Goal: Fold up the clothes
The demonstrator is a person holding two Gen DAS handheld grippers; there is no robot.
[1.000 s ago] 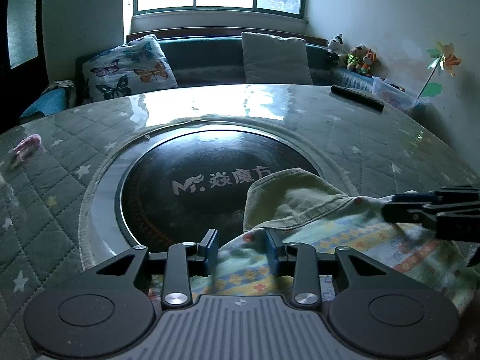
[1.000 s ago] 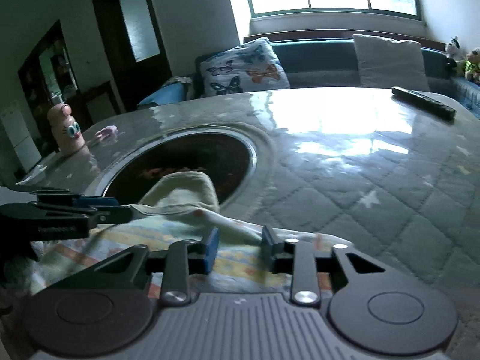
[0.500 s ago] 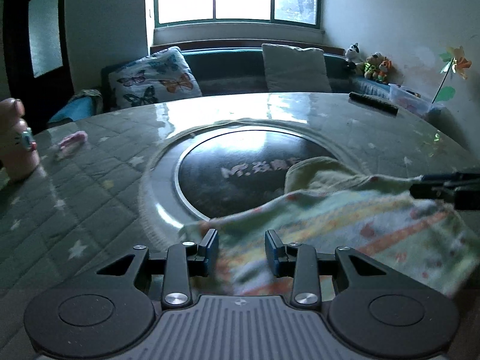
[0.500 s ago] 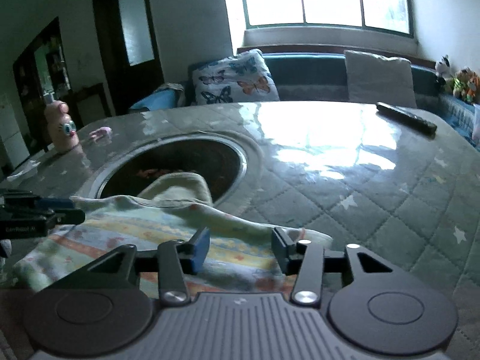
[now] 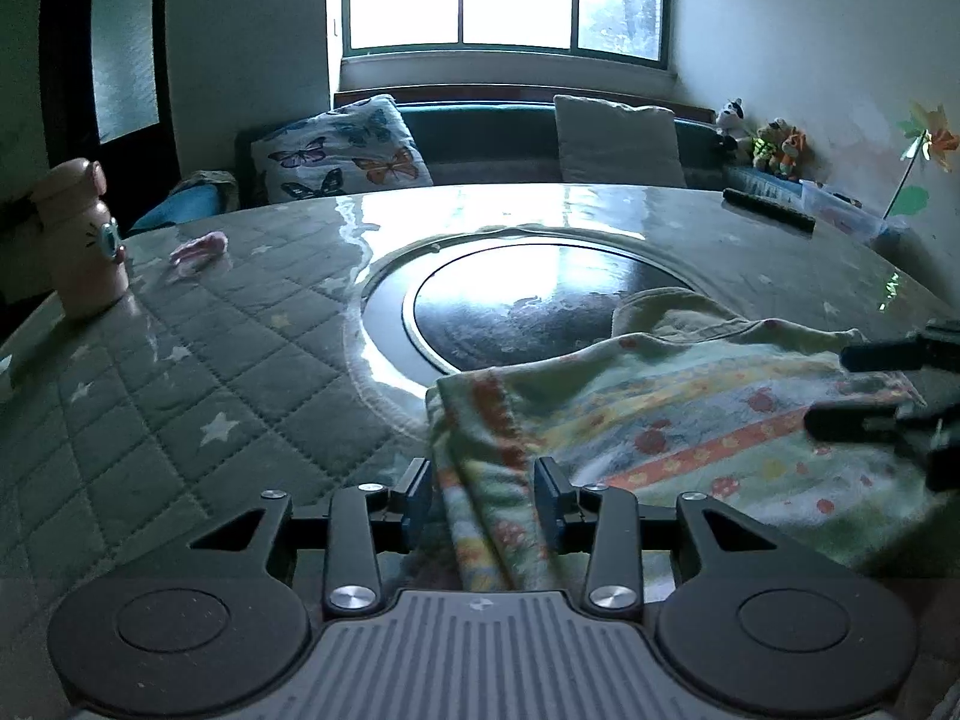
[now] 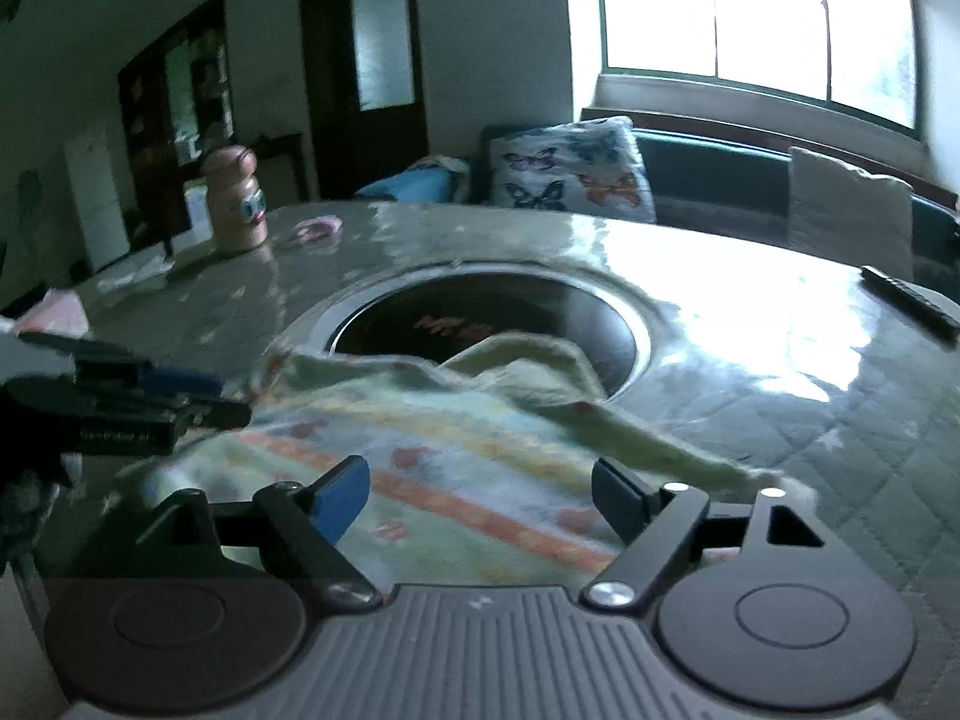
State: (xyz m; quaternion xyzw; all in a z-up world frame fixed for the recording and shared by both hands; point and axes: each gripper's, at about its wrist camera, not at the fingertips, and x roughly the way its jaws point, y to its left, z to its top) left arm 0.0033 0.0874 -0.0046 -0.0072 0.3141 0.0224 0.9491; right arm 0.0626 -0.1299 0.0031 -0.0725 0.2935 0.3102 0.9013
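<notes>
A pale green garment (image 5: 690, 420) with orange stripes and small flower prints lies spread on the quilted table (image 5: 210, 390). Its far part reaches over the dark round inset (image 5: 522, 300), and an olive inner layer shows there. My left gripper (image 5: 483, 492) is shut on a bunched fold at the garment's left edge. In the right wrist view it (image 6: 234, 405) shows at the left, on the garment (image 6: 450, 438). My right gripper (image 6: 480, 495) stands wide open just above the cloth, with nothing between its fingers. It (image 5: 825, 387) enters the left wrist view from the right.
A pink bottle (image 5: 81, 246) stands at the far left of the table, with a small pink item (image 5: 198, 246) beside it. A black remote (image 5: 768, 210) lies at the far right. A sofa with a butterfly cushion (image 5: 342, 150) is behind the table.
My right gripper has opened wide and let go of the garment. Both grippers pulled back toward the near edge, drawing the garment flatter. My left gripper's hold is unchanged.
</notes>
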